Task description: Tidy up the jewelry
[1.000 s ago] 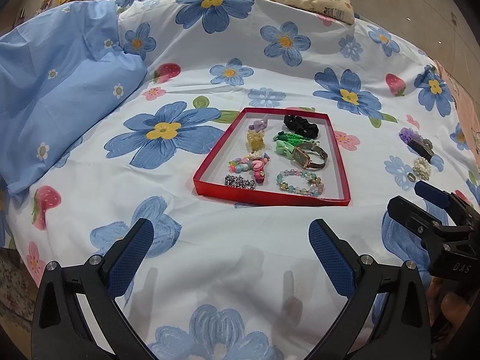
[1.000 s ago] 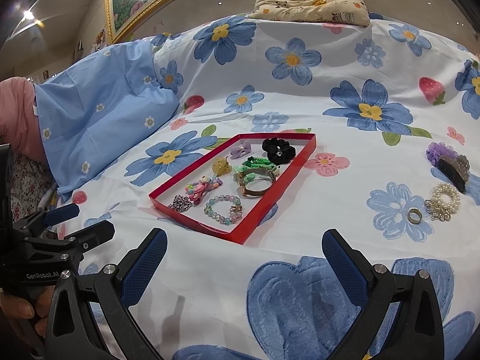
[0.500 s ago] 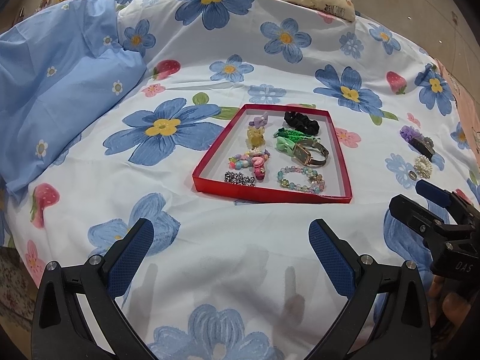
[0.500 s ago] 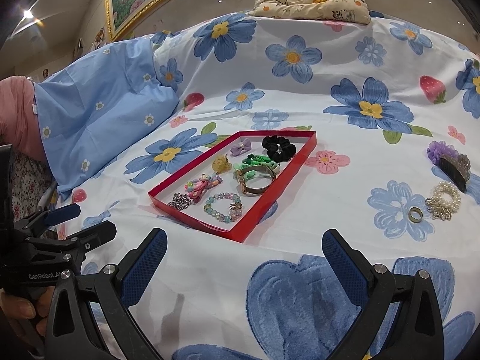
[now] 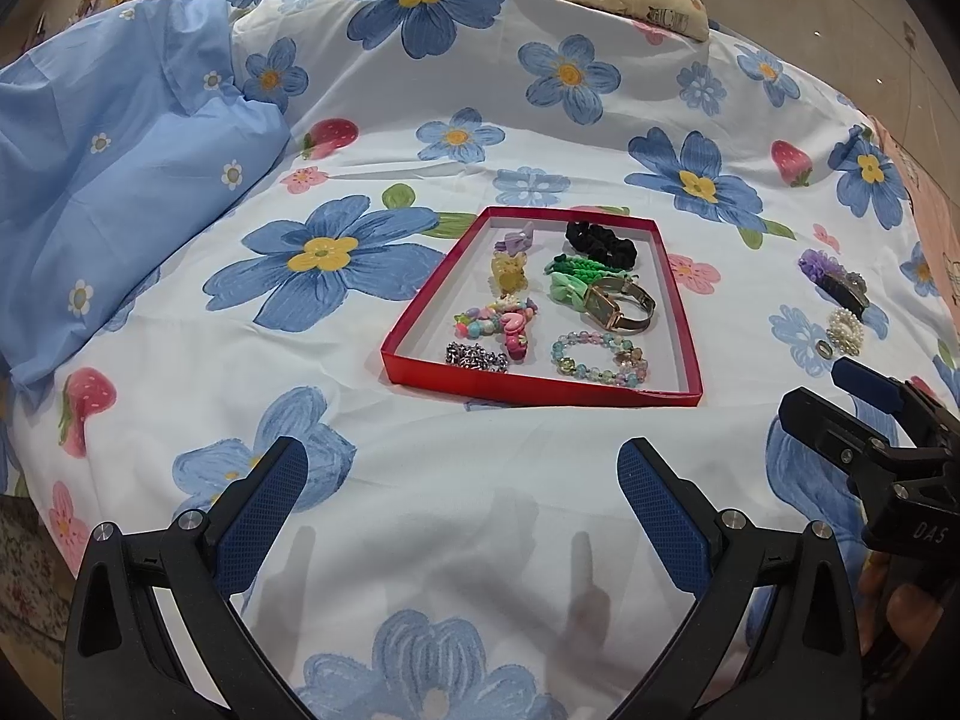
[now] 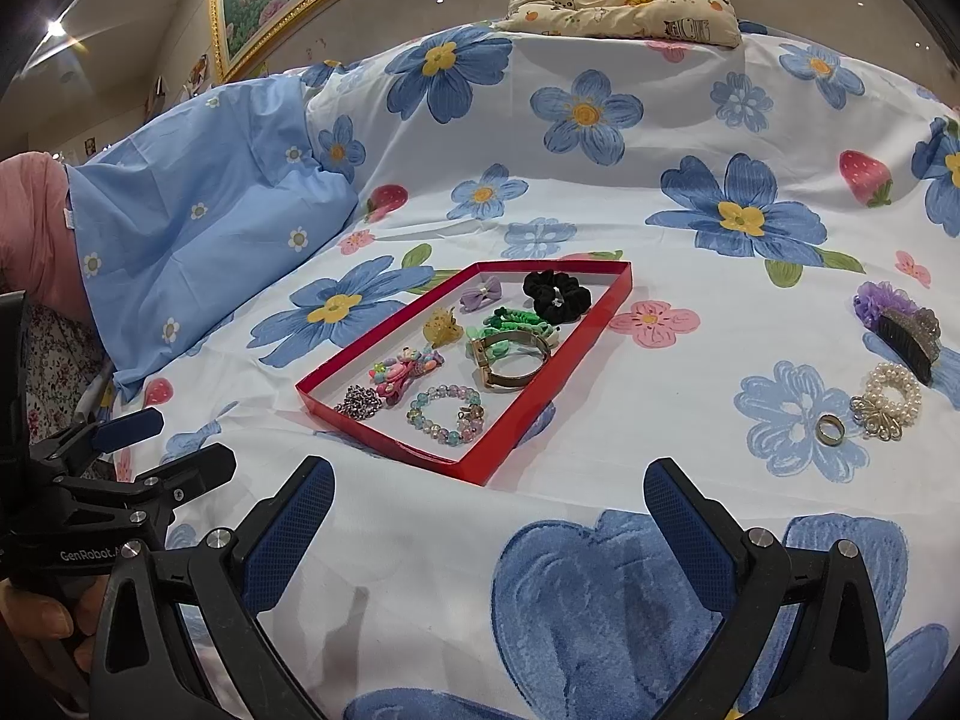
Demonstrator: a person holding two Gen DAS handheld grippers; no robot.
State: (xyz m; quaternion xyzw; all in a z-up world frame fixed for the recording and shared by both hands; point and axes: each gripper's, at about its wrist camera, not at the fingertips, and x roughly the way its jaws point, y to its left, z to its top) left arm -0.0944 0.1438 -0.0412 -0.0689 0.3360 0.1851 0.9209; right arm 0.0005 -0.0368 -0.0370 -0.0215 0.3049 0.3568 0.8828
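Left wrist view, claw: we see our left gripper (image 5: 459, 486) released, its blue pads wide apart and nothing between them, low over the flowered bed sheet (image 5: 180, 372).
Left wrist view, tray: the red tray (image 5: 540, 393) lies ahead of the pads, well apart from them. Inside we count a black scrunchie (image 5: 600, 245), a watch (image 5: 621, 306), a bead bracelet (image 5: 600, 357) and several small clips.
Left wrist view, loose pieces: at the far right, outside the tray, lie a pearl scrunchie (image 5: 845, 331), a ring (image 5: 822, 350) and a dark hair claw (image 5: 846, 294).
Left wrist view, change: compared with one second ago the tray sits a little lower in the picture, so we think the camera moved slightly; no object changed place.
Right wrist view, claw: our right gripper (image 6: 489, 501) is also released and empty, above a big blue flower print.
Right wrist view, loose pieces: the ring (image 6: 830, 430) touches or nearly touches the gold ornament of the pearl scrunchie (image 6: 894, 393); the hair claw (image 6: 909, 339) lies just behind, beside a purple flower piece (image 6: 882, 300).
Right wrist view, change: almost nothing differs from the earlier pictures; the loose pieces stay where they were.
Meaning for the task: in our judgement most jewelry is already in the tray, and the right-side pieces wait. The right claw is nearer to them, so it probably goes next.
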